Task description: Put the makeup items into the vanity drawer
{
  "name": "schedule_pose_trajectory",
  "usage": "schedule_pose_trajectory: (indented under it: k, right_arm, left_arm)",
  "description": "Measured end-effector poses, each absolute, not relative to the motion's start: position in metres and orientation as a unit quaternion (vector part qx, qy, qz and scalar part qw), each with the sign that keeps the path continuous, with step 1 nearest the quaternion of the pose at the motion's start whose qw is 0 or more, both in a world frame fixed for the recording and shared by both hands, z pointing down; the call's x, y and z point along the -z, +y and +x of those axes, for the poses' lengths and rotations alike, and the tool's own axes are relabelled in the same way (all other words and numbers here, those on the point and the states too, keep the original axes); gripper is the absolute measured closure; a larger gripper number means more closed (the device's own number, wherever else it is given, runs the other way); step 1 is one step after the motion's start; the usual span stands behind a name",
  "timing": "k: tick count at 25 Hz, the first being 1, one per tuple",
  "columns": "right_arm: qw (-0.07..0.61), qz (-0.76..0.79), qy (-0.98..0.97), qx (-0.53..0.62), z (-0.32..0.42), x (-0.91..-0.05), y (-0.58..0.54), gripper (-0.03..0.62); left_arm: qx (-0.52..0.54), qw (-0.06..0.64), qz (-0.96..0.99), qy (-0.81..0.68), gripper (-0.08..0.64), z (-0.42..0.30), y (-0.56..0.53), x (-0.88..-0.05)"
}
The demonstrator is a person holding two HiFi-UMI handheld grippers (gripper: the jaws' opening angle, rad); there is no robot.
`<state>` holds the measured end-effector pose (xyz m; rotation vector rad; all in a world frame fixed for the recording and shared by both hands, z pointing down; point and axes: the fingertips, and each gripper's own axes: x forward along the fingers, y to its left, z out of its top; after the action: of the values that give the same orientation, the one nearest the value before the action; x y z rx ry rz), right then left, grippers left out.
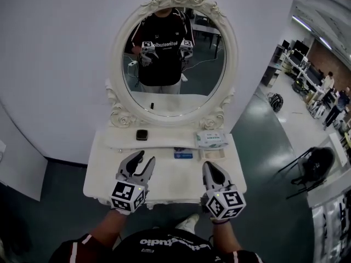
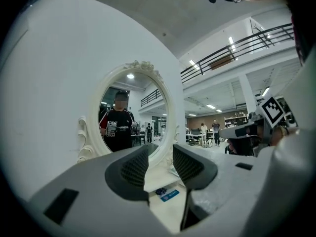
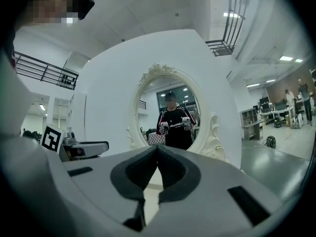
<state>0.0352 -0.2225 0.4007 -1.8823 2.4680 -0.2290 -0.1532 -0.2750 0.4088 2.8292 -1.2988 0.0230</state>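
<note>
Now, left gripper (image 1: 145, 158) hovers, jaws apart and empty; right gripper (image 1: 211, 166) is pinched shut on nothing. Compact (image 1: 142, 135) and wipes pack (image 1: 211, 139) sit on the vanity top (image 1: 170, 179) by the mirror (image 1: 117, 64). Best pull the unseen drawer squarely first.

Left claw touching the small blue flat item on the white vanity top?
Apart. Head view: the left claw, jaws open and empty, is left of the small blue flat item, with bare white vanity top between them.
</note>
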Motion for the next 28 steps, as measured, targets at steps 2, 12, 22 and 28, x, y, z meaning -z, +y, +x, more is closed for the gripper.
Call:
schedule_pose_trajectory:
  k: [2, 12, 22, 28]
  right_arm:
    - [0.015, -0.606, 0.792, 0.072, 0.035, -0.4, -0.221, 0.589]
    - [0.002, -0.607, 0.792, 0.064, 0.027, -0.404, -0.22, 0.589]
    - [-0.002, -0.618, 0.785, 0.051, 0.028, -0.401, -0.216, 0.589]
    - [-0.003, -0.626, 0.779, 0.046, 0.031, -0.401, -0.213, 0.589]
  left_arm:
    - [0.0, 0.013, 0.906, -0.424, 0.422, -0.157, -0.275, -0.403]
    - [0.019, -0.03, 0.889, -0.456, 0.508, -0.175, -0.264, -0.375]
    - [0.025, 0.02, 0.886, -0.462, 0.554, -0.183, -0.267, -0.383]
    - [0.026, 0.024, 0.885, -0.463, 0.555, -0.184, -0.266, -0.384]
